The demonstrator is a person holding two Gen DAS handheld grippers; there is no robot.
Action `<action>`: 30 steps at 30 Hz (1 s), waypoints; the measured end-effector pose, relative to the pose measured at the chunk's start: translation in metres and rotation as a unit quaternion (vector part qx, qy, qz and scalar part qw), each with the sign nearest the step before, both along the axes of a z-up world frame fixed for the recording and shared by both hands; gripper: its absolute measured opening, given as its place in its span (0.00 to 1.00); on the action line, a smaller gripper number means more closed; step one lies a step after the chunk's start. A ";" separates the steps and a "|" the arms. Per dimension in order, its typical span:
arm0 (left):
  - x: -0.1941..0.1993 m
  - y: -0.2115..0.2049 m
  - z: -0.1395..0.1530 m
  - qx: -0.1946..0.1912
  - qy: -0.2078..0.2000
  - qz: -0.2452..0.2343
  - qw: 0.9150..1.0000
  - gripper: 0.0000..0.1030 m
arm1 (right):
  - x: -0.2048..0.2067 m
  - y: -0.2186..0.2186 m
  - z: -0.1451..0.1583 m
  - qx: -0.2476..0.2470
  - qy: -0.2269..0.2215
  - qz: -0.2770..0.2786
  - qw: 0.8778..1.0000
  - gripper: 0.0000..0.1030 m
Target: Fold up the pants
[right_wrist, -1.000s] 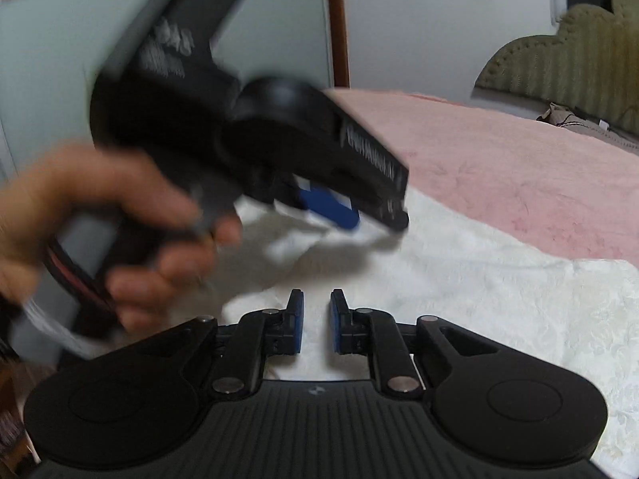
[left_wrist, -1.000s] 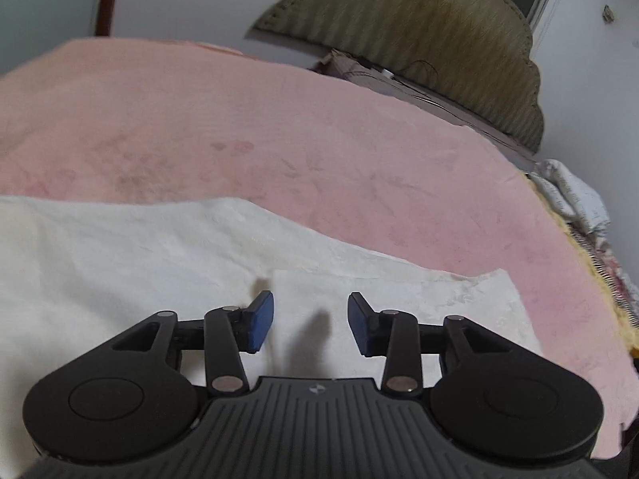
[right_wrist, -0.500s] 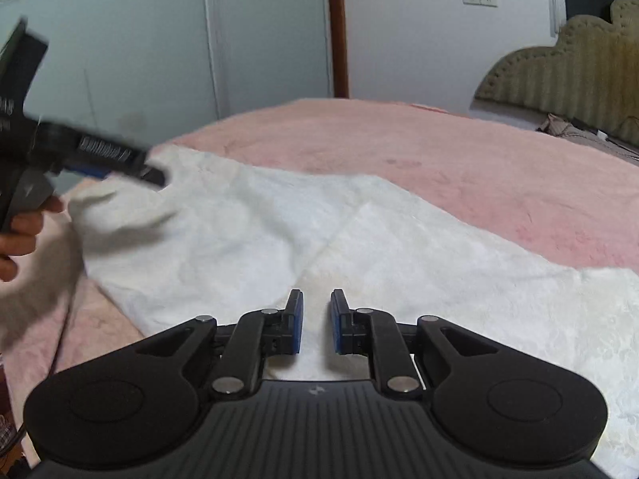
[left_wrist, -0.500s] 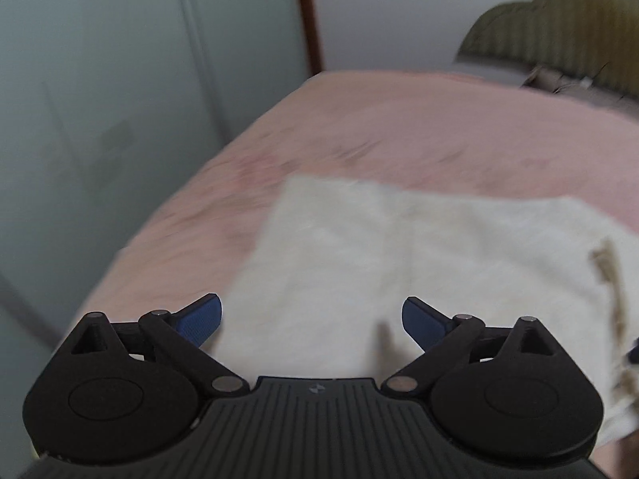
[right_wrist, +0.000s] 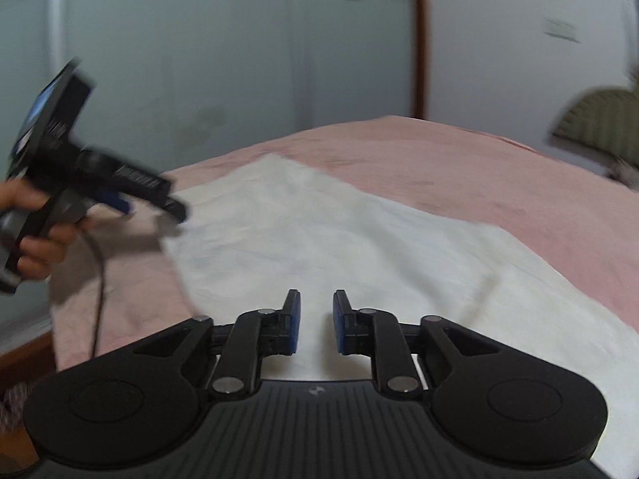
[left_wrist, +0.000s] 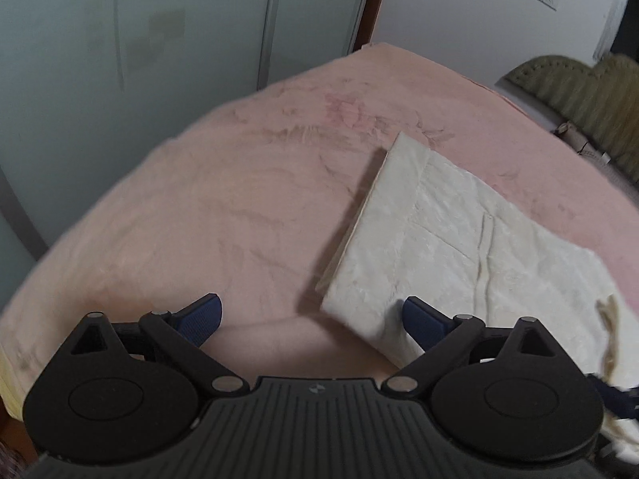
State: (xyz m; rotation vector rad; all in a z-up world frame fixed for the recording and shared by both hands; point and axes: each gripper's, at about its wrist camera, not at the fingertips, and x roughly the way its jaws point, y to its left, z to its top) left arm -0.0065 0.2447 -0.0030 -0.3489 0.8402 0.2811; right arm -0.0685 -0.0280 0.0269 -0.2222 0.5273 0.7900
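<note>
**Both grippers free of the cream pants on the pink bed**

Left wrist view: the left gripper [left_wrist: 311,319] has its jaws spread wide with nothing between them. Its left blue pad hangs over bare pink bedcover [left_wrist: 223,207], while the right blue pad sits at the near corner of the pants [left_wrist: 451,239]; whether it touches the cloth cannot be told. The pants lie folded flat to the right of centre, cream-white with a faint woven pattern, one straight folded edge running away from the gripper toward the far side of the bed. A seam runs along the upper layer. At the right edge the fabric bunches up loosely. Beyond the bed stand pale green sliding doors [left_wrist: 159,40] and, far right, an olive padded headboard [left_wrist: 579,92].

Right wrist view: the right gripper [right_wrist: 315,319] is low over the pants [right_wrist: 339,231], its jaws parted by a narrow gap and opening, with no cloth pinched between the pads. The pants spread broadly across the bedcover [right_wrist: 479,167] ahead of it. At the left, blurred, the left gripper [right_wrist: 151,199] is carried in a hand [right_wrist: 36,239] just past the garment's left edge, a dark cable [right_wrist: 100,279] hanging beneath it.
</note>
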 end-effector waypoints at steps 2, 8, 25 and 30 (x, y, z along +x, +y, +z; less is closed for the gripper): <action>-0.003 0.006 -0.002 -0.034 0.000 0.000 0.999 0.94 | -0.005 0.027 0.000 -0.016 -0.010 0.044 0.999 0.43; 0.000 0.013 -0.005 -0.099 -0.001 -0.002 0.995 0.96 | -0.025 0.094 -0.019 -0.143 -0.121 0.086 0.979 0.50; 0.037 0.026 -0.033 -0.330 -0.069 -0.003 0.941 0.99 | -0.017 0.147 -0.027 -0.157 -0.203 0.081 0.963 0.12; 0.061 0.012 -0.032 -0.313 -0.069 -0.024 0.947 0.70 | 0.002 0.124 0.001 -0.070 -0.125 0.061 0.988 0.12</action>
